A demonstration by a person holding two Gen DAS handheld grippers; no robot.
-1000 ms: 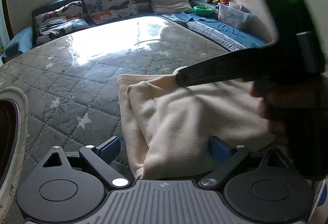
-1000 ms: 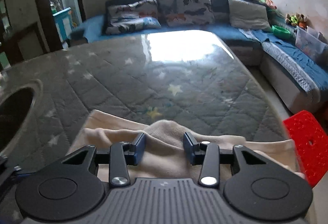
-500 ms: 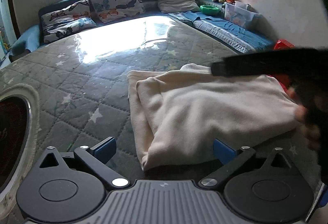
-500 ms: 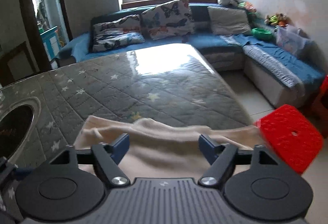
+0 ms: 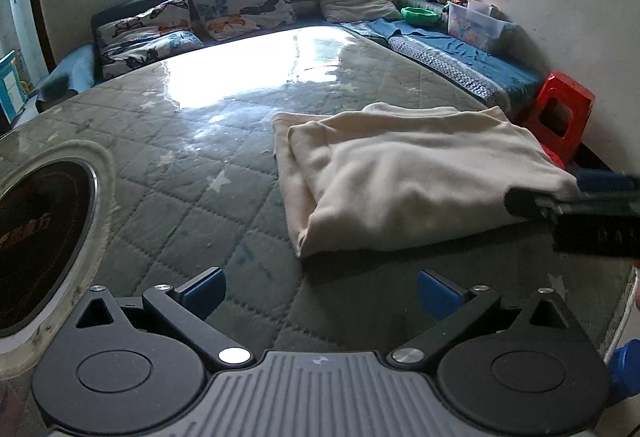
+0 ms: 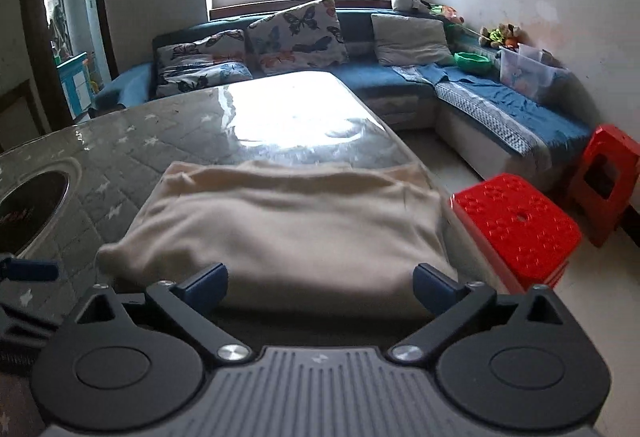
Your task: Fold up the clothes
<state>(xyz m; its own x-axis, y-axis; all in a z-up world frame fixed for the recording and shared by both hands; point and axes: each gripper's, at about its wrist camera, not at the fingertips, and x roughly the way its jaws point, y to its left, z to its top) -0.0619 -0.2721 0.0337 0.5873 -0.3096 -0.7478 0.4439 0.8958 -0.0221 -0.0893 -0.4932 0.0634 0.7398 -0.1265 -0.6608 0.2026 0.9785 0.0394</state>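
Both tools [image 5: 320,289] [image 6: 320,283] now wide, off cloth [image 5: 408,177].

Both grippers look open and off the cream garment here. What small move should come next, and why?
Probably bring the right gripper forward to pinch the near edge of the cream garment: its jaws stand open right at that edge, and the cloth lies folded on the quilted table. The left gripper is open over bare table.

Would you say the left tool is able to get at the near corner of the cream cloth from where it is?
Probably yes: the left tool is open, and only bare table lies between it and the cloth.
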